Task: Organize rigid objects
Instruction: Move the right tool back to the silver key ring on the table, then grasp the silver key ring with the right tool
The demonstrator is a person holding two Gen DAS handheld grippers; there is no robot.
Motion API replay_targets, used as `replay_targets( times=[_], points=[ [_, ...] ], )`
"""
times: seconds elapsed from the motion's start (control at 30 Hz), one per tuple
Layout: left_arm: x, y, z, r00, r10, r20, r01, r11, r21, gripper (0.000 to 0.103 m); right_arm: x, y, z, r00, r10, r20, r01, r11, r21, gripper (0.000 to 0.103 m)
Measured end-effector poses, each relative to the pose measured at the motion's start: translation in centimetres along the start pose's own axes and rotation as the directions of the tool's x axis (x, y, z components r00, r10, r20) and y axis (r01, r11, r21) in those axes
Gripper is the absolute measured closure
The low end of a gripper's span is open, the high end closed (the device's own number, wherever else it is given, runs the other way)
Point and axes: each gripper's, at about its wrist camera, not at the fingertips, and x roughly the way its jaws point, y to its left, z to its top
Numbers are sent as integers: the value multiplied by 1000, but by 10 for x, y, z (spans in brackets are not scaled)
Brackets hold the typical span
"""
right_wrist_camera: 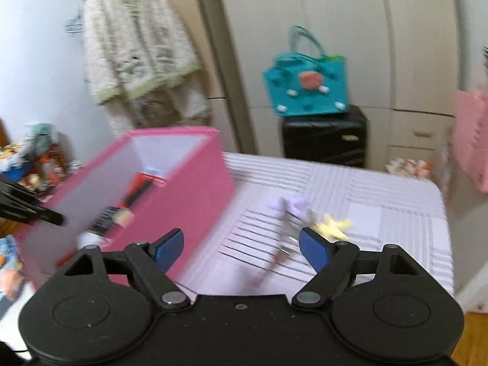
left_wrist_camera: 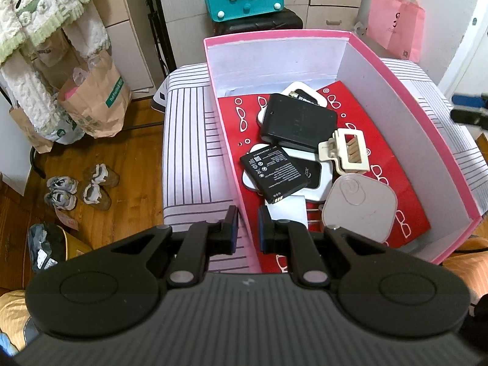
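A pink box (left_wrist_camera: 405, 90) with white inner walls stands on a striped cloth. Inside it lie a black battery (left_wrist_camera: 273, 172), a black flat case (left_wrist_camera: 300, 122), a cream hair claw (left_wrist_camera: 346, 149), a grey rounded tag (left_wrist_camera: 360, 210) and white pieces on a red sheet. My left gripper (left_wrist_camera: 247, 230) is shut on the box's near left wall. My right gripper (right_wrist_camera: 241, 247) is open and empty above the cloth, beside the pink box (right_wrist_camera: 189, 189). A blurred pen-like object (right_wrist_camera: 283, 238) and a yellow item (right_wrist_camera: 334, 227) lie on the cloth ahead of it.
A teal bag (right_wrist_camera: 308, 87) sits on a black case (right_wrist_camera: 324, 135) behind the table. A pink bag (left_wrist_camera: 396, 27) hangs at the right. Paper bags (left_wrist_camera: 97, 103) and shoes (left_wrist_camera: 79, 189) are on the wooden floor to the left.
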Motion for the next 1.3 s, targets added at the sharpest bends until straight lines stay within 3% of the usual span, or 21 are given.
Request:
replay_targets(
  times=[0.17,0.33,0.4,0.47,0.77,0.83,1.07,1.17,1.3],
  points=[
    [0,-1,0,1000,7,-1,-7,1000,-6,92,19,-24,-27,998,-63,-4,64,997,43,17],
    [1,-2,1,1000,13,-4,-13,1000,-11,92,30,-27,-36,994,-107,-4,107,994,-19,18],
    [1,-2,0,1000,17,-5,-17,1000,-9,92,35,-27,-35,995,-103,-13,103,995,-2,21],
    [1,-2,0,1000,16,-5,-16,1000,-11,92,36,-27,-36,996,-86,-18,86,996,16,33],
    [0,-2,1,1000,16,-9,-16,1000,-10,92,54,-13,-26,998,-67,-15,67,998,6,55],
    [0,-2,1,1000,13,-9,-13,1000,-12,92,59,-9,-23,997,-69,-24,68,998,-10,58],
    [3,-6,1,1000,28,-14,-27,999,19,92,89,-4,-14,981,-186,-50,180,978,-101,60],
    [4,-7,1,1000,27,-14,-27,999,18,92,91,-8,-12,983,-180,-48,176,982,-73,74],
    [4,-5,1,1000,17,-12,-17,1000,12,92,88,-9,-13,983,-180,-39,178,982,-58,74]
  ],
)
